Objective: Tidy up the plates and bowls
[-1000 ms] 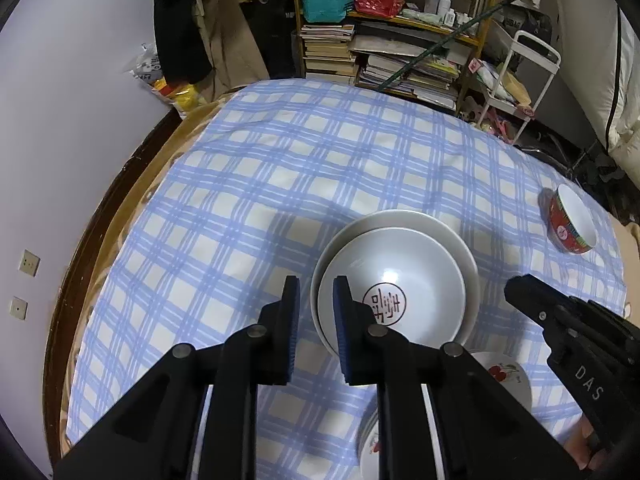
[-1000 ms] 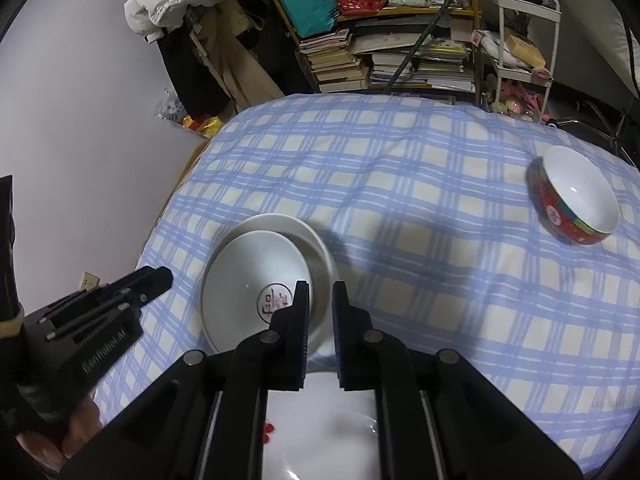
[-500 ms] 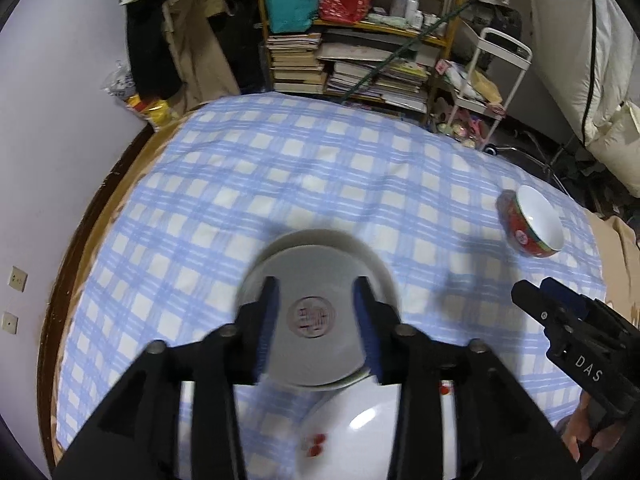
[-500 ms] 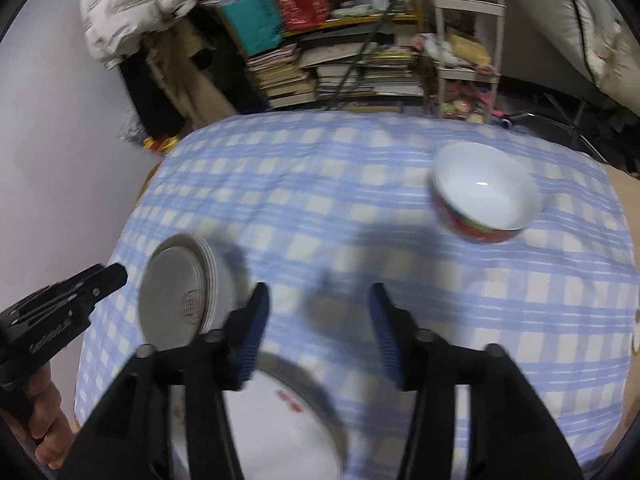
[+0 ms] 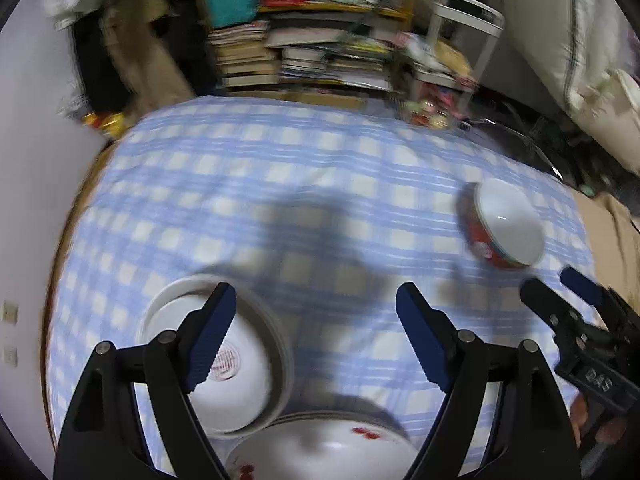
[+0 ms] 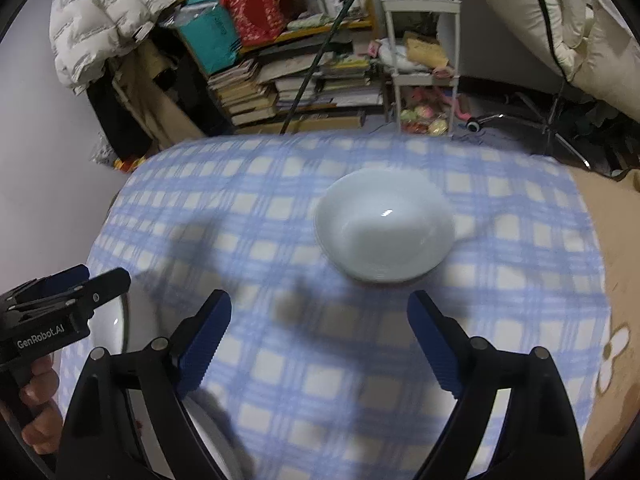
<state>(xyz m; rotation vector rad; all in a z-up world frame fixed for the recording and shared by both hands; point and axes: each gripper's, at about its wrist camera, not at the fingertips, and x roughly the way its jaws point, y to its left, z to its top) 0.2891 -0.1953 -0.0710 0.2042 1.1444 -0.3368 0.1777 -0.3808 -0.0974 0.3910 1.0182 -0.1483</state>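
On the blue checked tablecloth (image 5: 304, 184), a white bowl with a red emblem (image 5: 228, 364) sits in a white plate (image 5: 282, 356) at the lower left. A white plate with red cherries (image 5: 328, 448) lies at the bottom edge. A red bowl with a white inside (image 5: 504, 228) stands alone at the right; it lies just ahead of my right gripper (image 6: 320, 312) as the bowl (image 6: 384, 228). My left gripper (image 5: 316, 320) hovers over bare cloth beside the emblem bowl. Both grippers' jaws are opening, with nothing between them. Each gripper shows in the other's view: right gripper (image 5: 548, 280), left gripper (image 6: 102, 274).
Behind the table stand a cluttered bookshelf (image 6: 288, 76), a white cart (image 6: 420, 60) and hanging jackets (image 6: 96, 20). A brown blanket (image 6: 612, 340) lies past the cloth's right edge. A white wall (image 5: 36, 152) runs close along the table's left side. A hand (image 6: 40, 412) grips the left tool.
Both grippers went from shut to wide open. Both swung rightwards: the stacked emblem bowl slid to the left of the left view, and the red bowl came ahead of the right gripper.
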